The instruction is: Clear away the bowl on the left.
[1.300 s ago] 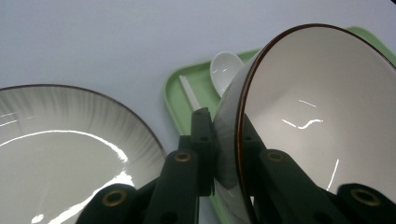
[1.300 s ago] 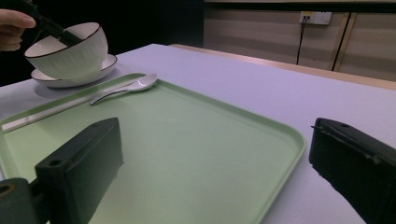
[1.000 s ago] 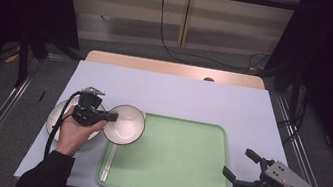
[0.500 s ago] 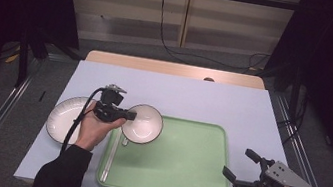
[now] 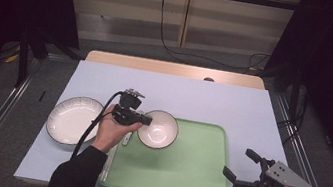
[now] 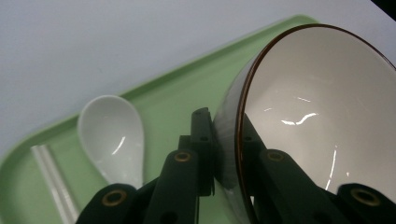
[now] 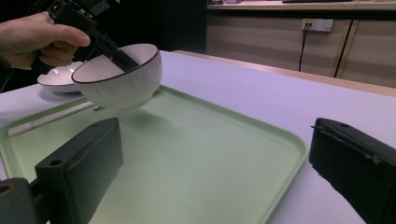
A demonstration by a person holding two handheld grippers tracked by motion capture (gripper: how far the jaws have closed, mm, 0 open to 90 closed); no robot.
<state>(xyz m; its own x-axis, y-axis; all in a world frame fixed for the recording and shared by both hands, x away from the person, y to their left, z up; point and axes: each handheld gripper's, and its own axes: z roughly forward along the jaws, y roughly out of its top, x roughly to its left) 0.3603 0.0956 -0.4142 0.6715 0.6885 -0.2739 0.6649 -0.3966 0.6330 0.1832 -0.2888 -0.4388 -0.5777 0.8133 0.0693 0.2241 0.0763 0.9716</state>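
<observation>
A white bowl (image 5: 159, 129) with a dark rim hangs tilted just above the left part of the green tray (image 5: 182, 172). My left gripper (image 5: 146, 119) is shut on its rim, one jaw inside and one outside, as the left gripper view shows at the bowl (image 6: 322, 116). Under the bowl, a white spoon (image 6: 112, 135) lies on the tray (image 6: 177, 93). The right gripper view has the bowl (image 7: 121, 79) lifted clear of the tray (image 7: 187, 158). My right gripper (image 5: 238, 163) stands open by the tray's right front corner, with nothing between its jaws.
A white plate (image 5: 72, 119) sits on the table left of the tray. A thin white stick (image 7: 51, 116) lies along the tray's left side beside the spoon. The table's back half and the tray's middle and right are bare.
My left gripper has carried the bowl to the right, from above the plate to over the tray's left part. The right gripper has stayed where it was.
</observation>
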